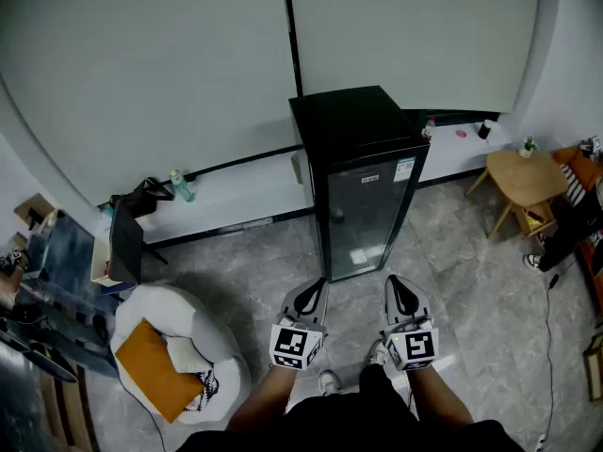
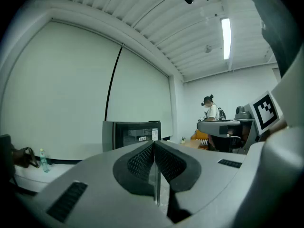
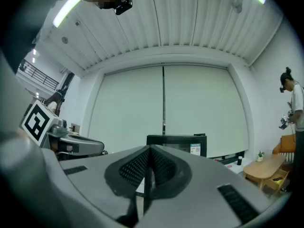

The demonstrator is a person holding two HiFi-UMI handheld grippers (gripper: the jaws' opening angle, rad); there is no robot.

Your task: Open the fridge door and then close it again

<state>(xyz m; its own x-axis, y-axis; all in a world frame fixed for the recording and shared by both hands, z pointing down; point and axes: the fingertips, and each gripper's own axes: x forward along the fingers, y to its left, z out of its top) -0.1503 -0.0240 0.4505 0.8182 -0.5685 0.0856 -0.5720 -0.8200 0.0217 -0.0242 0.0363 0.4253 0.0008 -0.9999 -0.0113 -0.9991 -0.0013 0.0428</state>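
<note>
The tall black glass-door fridge stood upright against the long white wall ledge, its long axis vertical and its closed door facing the person. The left gripper and right gripper were side by side in front of that door, pointing at it. Each had its jaws pressed together with nothing between them.

Black fridge at centre, grey mottled floor, orange cushion on white seat lower left, tan tabletop right.
</note>
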